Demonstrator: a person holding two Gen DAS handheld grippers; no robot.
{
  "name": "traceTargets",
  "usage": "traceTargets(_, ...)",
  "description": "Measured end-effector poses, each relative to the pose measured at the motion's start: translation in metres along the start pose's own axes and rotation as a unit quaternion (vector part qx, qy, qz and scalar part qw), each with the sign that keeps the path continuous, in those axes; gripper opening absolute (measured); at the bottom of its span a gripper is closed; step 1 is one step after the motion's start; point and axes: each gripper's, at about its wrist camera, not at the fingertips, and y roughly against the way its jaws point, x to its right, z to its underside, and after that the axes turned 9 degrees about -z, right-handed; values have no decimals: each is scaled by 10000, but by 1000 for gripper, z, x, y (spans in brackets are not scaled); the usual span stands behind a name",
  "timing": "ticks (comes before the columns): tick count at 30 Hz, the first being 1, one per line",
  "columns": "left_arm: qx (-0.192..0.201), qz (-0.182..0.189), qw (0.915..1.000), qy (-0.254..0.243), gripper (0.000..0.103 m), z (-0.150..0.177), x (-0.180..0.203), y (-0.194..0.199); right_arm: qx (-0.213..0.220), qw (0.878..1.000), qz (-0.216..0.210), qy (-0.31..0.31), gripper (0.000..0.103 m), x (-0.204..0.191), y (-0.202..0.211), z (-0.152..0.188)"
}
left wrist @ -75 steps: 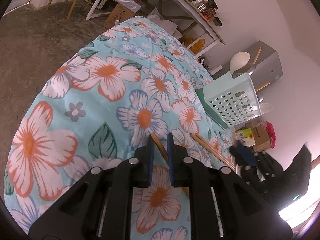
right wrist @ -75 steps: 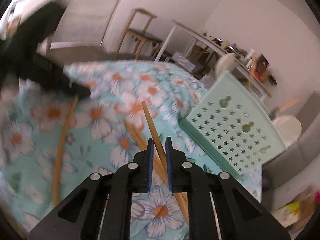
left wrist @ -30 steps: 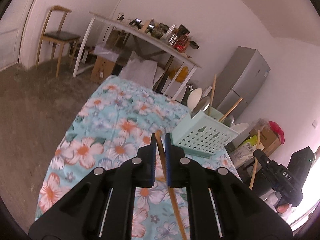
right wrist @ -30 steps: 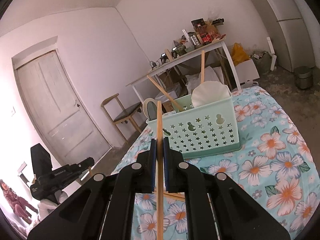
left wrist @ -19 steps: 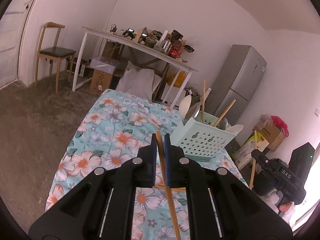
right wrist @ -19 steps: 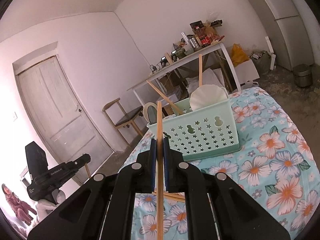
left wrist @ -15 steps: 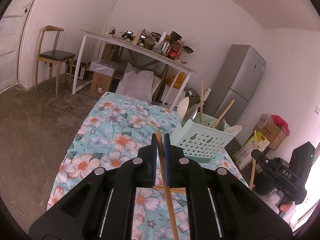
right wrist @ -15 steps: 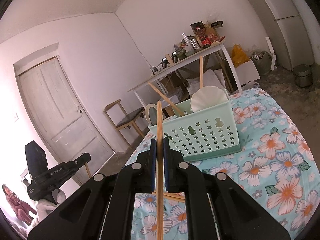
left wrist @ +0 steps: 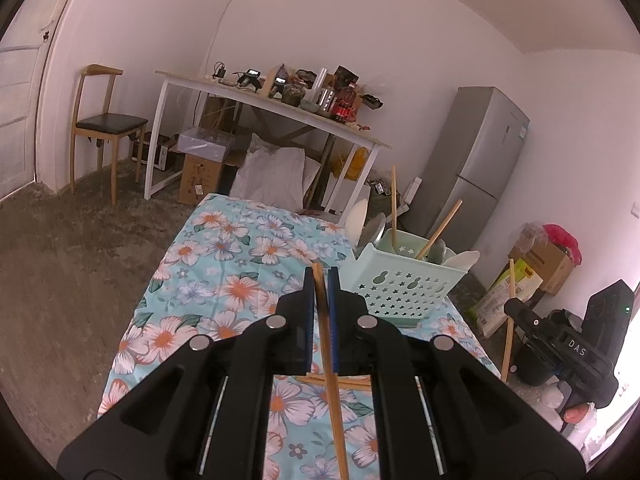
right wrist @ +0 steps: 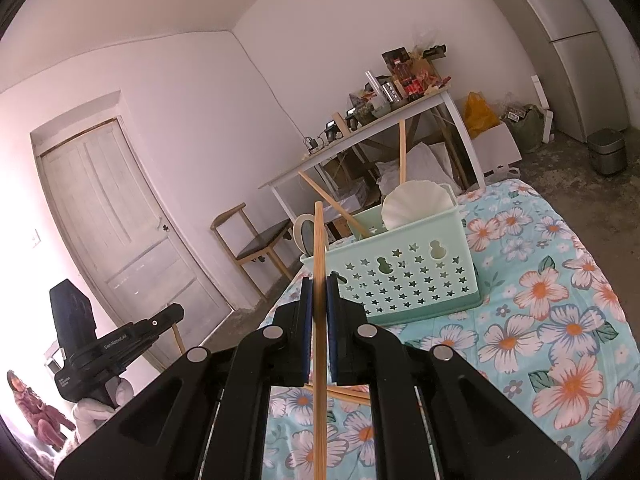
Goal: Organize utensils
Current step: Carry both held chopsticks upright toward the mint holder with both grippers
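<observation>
My left gripper (left wrist: 320, 278) is shut on a wooden chopstick (left wrist: 333, 408) that runs down between its blue pads, held above the floral tablecloth (left wrist: 224, 280). My right gripper (right wrist: 319, 286) is shut on a second chopstick (right wrist: 318, 240), which stands nearly upright with its tip above the fingers. A mint-green star-punched basket (left wrist: 404, 294) (right wrist: 404, 276) stands just beyond both grippers, holding pale spoons and upright wooden sticks. More chopsticks (right wrist: 344, 393) lie on the cloth under the fingers. Each view shows the other gripper at its edge (left wrist: 510, 306) (right wrist: 178, 314).
A white table (left wrist: 280, 108) loaded with bottles and clutter stands behind, with boxes and a sack under it. A wooden chair (left wrist: 104, 124) is by the left wall and a grey fridge (left wrist: 476, 168) at the right. There is a door (right wrist: 120, 232) and a small bin (right wrist: 608, 156).
Both grippers have lifted their chopsticks off the cloth. Over the last second the left one rose a little and rolled, so the basket sits lower in its view; the right one stayed put.
</observation>
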Motion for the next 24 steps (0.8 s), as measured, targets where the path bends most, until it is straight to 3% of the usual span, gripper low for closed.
traceTargets(24, 2, -11, 10000, -21, 5, 0, 3, 1, 18, 10000, -29, -87, 7, 4, 5, 0)
